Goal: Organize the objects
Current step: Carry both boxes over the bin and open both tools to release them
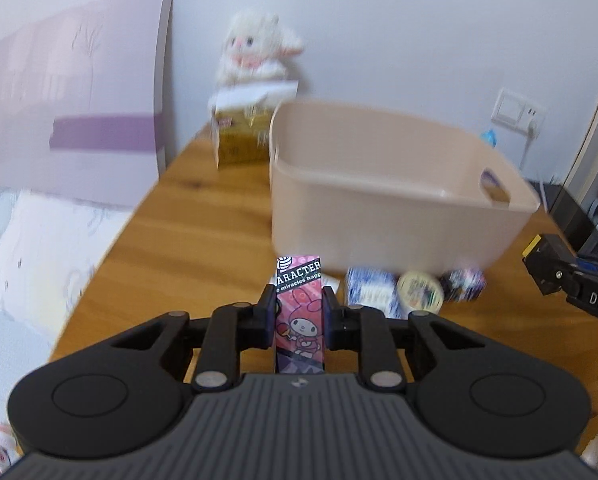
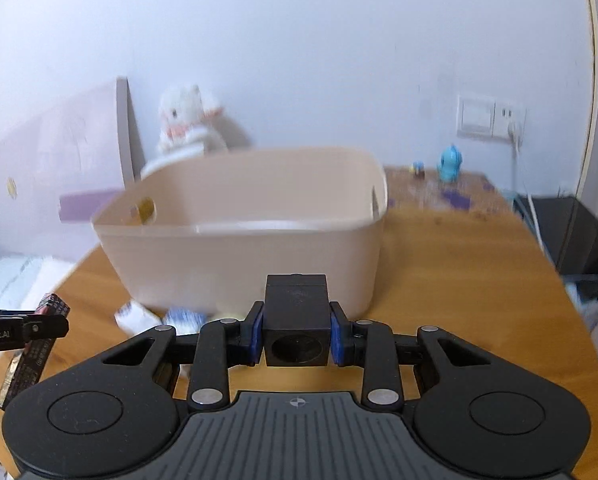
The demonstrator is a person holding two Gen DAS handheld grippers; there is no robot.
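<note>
My left gripper [image 1: 299,300] is shut on a tall pink cartoon-rabbit box [image 1: 299,312], held upright in front of the beige plastic bin [image 1: 379,216]. My right gripper [image 2: 297,322] is shut on a black cube-shaped box [image 2: 296,316], just in front of the bin [image 2: 243,248]. The bin looks empty from here. A blue-and-white box [image 1: 373,292], a round tape roll [image 1: 421,290] and a dark patterned item [image 1: 463,278] lie on the wooden table at the bin's near wall. The right gripper also shows at the right edge of the left wrist view [image 1: 555,270].
A white plush lamb [image 1: 255,48] sits on a yellow box [image 1: 241,136] at the back of the table [image 1: 187,232]. A blue figurine [image 2: 450,162] stands near the wall socket [image 2: 491,118]. A bed with a lilac headboard [image 1: 71,92] lies left of the table.
</note>
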